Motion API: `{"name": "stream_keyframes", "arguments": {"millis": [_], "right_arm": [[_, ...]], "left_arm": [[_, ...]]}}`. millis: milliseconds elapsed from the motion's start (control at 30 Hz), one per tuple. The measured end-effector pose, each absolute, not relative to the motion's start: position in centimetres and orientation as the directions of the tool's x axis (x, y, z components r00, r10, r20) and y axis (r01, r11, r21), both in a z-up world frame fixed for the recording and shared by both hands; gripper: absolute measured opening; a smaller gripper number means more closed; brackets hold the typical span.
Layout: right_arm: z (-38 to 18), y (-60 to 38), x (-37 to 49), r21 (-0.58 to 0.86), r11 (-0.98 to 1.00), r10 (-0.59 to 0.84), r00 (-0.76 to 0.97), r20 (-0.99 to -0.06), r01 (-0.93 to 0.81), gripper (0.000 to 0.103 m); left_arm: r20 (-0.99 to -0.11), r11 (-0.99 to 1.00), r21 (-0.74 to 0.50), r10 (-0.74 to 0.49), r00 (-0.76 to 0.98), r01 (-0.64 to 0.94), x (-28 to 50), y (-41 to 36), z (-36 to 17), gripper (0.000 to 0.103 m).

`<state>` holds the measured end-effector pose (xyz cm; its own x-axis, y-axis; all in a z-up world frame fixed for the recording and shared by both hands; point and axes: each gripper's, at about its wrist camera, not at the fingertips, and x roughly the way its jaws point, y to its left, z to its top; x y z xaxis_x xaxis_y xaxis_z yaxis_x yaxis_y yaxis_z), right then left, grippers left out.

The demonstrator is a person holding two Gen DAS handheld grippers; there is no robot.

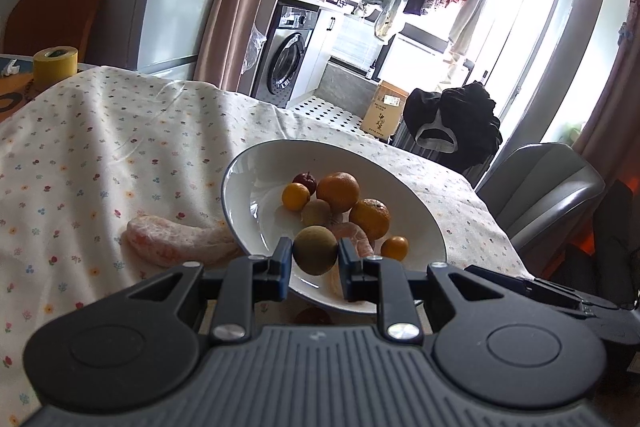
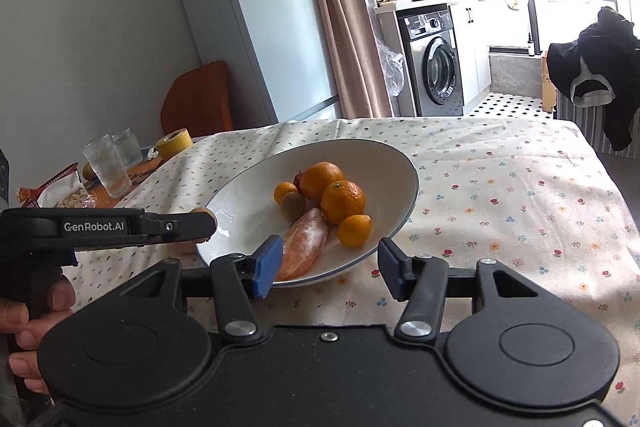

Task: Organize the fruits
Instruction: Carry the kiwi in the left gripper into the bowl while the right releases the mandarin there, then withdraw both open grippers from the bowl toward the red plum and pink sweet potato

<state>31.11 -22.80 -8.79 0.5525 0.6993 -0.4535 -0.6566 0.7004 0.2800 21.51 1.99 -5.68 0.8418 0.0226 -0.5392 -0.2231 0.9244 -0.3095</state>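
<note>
Left tongs [image 1: 315, 254] pinch a brownish-green kiwi [image 1: 315, 250] above the near rim of the white bowl [image 1: 240, 187]. Right tongs [image 2: 326, 267] stand spread and empty before the bowl's near edge. Oranges, small citrus and a peeled pomelo segment [image 2: 306, 247] lie inside; another segment [image 1: 180, 239] rests on the floral surface [image 1: 100, 155] beside the bowl.

The right tongs [image 2: 326, 267] are seen spread apart with nothing between them, just before the near rim of a white bowl [image 2: 384, 163]. Two large oranges [image 2: 343, 202], two small ones [image 2: 354, 230], a kiwi [image 2: 293, 205] and a peeled pomelo segment [image 2: 306, 247] are held in the bowl. The left tongs [image 2: 200, 225] are gripped by a hand [image 2: 24, 327] at the bowl's left rim. The surface is covered by a floral cloth [image 2: 500, 195].
</note>
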Motion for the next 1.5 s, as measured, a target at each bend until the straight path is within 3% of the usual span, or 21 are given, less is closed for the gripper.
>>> {"name": "stream_keyframes", "arguments": {"millis": [133, 500, 833, 1100, 1200, 1500], "right_arm": [[-8.9, -23.0, 30.7, 0.288, 0.697, 0.702, 0.546, -0.457, -0.656, 0.053], [-8.6, -22.5, 29.6, 0.287, 0.679, 0.716, 0.523, -0.463, -0.676, 0.053], [-8.1, -21.1, 28.4, 0.265, 0.664, 0.722, 0.506, -0.473, -0.699, 0.053], [-7.7, -20.2, 27.2, 0.262, 0.654, 0.728, 0.497, -0.473, -0.709, 0.053], [-7.5, -19.8, 26.8, 0.258, 0.654, 0.728, 0.498, -0.471, -0.711, 0.060], [-7.1, -19.6, 25.3, 0.244, 0.659, 0.725, 0.514, -0.459, -0.712, 0.074]], "left_arm": [[-0.537, 0.922, -0.302, 0.044, 0.843, -0.241, 21.5, 1.9, -5.7, 0.034], [-0.541, 0.907, -0.308, 0.081, 0.837, -0.286, 19.5, 3.7, -5.5, 0.040], [-0.540, 0.900, -0.292, 0.125, 0.833, -0.324, 17.6, 5.1, -5.3, 0.065], [-0.540, 0.897, -0.284, 0.143, 0.829, -0.339, 16.0, 6.0, -5.0, 0.072], [-0.542, 0.895, -0.280, 0.151, 0.826, -0.347, 15.5, 6.2, -4.9, 0.083], [-0.551, 0.886, -0.302, 0.138, 0.823, -0.351, 13.6, 6.6, -4.9, 0.091]]}}
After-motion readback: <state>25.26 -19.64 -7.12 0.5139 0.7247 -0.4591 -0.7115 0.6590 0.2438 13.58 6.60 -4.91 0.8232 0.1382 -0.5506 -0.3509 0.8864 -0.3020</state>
